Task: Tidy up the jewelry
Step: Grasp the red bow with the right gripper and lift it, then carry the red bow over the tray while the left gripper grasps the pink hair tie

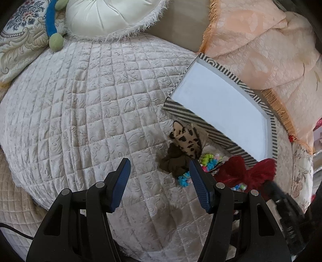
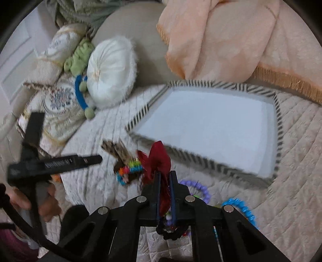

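- Left tool (image 1: 159, 179), in the left wrist view, hangs wide and empty over the quilted bed (image 1: 80, 112). The striped box (image 1: 201, 119) beside it holds nothing yet – its white floor is bare. Leopard scrunchie (image 1: 189, 139), dark scrunchie (image 1: 175, 161) and bright beaded bands (image 1: 209, 161) lie heaped just outside its near wall.
- Right tool (image 2: 165, 177), in the right wrist view, is clamped narrow on a red hair bow (image 2: 159, 157), near the box's front wall – not over it. Purple band (image 2: 201, 187) and blue band (image 2: 241, 207) lie loose. By my judgement, sorting has barely begun.

quilted bedspread (image 1: 80, 112) | round white cushion (image 1: 104, 18) | peach blanket (image 1: 261, 50) | embroidered pillow (image 1: 18, 40)
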Tool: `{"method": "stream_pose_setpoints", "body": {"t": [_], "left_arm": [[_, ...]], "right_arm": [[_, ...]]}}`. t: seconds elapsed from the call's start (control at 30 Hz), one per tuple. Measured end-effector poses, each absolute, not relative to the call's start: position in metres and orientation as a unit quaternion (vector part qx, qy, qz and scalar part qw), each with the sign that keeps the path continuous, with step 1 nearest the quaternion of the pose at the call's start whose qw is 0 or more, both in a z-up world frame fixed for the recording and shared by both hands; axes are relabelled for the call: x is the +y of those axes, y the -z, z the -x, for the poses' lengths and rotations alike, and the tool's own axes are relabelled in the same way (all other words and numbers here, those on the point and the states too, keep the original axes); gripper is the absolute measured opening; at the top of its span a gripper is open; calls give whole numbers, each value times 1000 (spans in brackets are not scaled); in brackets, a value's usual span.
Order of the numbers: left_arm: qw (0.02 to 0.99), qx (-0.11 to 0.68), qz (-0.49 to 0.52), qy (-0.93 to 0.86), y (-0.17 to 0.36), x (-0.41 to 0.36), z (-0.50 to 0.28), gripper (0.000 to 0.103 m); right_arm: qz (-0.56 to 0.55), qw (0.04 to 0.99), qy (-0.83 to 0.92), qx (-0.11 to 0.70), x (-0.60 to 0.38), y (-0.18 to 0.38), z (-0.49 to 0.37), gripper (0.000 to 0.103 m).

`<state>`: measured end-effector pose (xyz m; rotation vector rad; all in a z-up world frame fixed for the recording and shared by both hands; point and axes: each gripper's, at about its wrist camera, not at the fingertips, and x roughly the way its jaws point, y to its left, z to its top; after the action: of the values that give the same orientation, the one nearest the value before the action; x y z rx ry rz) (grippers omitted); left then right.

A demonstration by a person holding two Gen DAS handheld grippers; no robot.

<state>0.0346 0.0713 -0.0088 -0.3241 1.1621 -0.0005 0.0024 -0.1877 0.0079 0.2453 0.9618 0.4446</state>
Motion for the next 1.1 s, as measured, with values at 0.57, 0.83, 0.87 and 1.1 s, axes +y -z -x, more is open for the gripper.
{"method": "stream_pose_setpoints", "body": {"t": [0.57,0.83,0.87,1.1], "left_arm": [[814,560,153,22,19,53,-44,61],[810,563,159,23,16,54,-40,61],[811,563,157,24,15,54,-39,61],[814,561,143,32,9,50,-27,61]], "right_arm": [[-125,863,-193,450,-221,-23,-29,8],[-63,844,-201,493,-193,15,-26,56],[-57,846,-197,492,-190,16,-28,56],[-31,856,-172,486,-175,31,-53,15]]}}
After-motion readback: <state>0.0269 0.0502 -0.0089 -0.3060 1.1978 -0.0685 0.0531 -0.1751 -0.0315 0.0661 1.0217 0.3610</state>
